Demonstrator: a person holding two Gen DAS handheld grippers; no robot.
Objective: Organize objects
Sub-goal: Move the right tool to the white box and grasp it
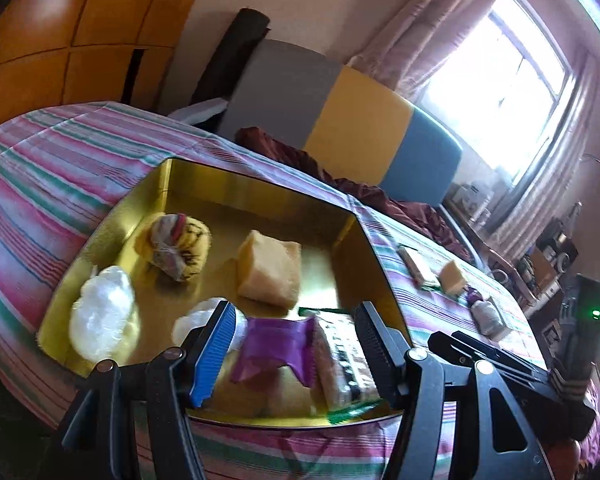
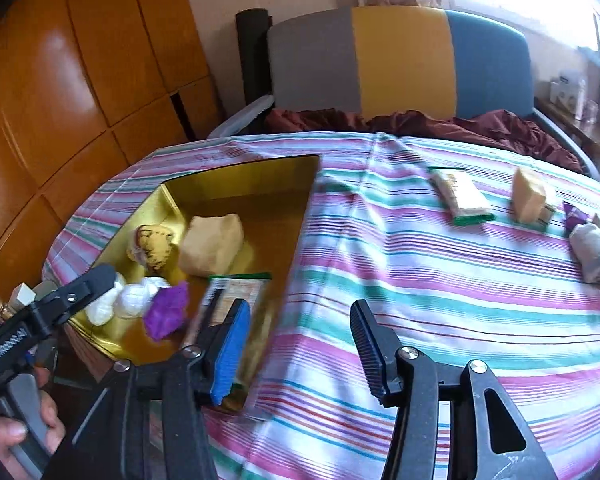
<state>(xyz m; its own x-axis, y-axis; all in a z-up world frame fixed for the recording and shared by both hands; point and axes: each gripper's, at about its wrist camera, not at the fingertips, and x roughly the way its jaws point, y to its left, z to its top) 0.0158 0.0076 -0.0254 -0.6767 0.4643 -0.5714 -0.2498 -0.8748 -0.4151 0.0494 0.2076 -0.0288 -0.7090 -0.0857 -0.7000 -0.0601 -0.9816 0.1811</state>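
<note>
A gold tray (image 1: 260, 196) sits on a striped cloth and also shows in the right wrist view (image 2: 236, 178). It holds a tan block (image 1: 270, 268), a patterned cloth bundle (image 1: 180, 246), white plastic bundles (image 1: 102, 316), a purple wrapper (image 1: 278, 348) and a green-edged snack bar (image 1: 342, 360). My left gripper (image 1: 296, 328) is open, over the tray's near end, with the purple wrapper and bar lying between its fingers. My right gripper (image 2: 300, 334) is open and empty above the cloth, just right of the tray. On the cloth to the right lie a snack bar (image 2: 460, 196), a tan block (image 2: 529, 196), a purple wrapper (image 2: 572, 212) and a grey bundle (image 2: 592, 252).
A chair with grey, yellow and blue back panels (image 2: 400, 60) stands behind the table with a maroon cloth (image 2: 440, 122) on its seat. Wooden cabinets (image 2: 80, 80) stand to the left. A bright window (image 1: 500, 84) and a cluttered shelf (image 1: 548, 256) are to the right.
</note>
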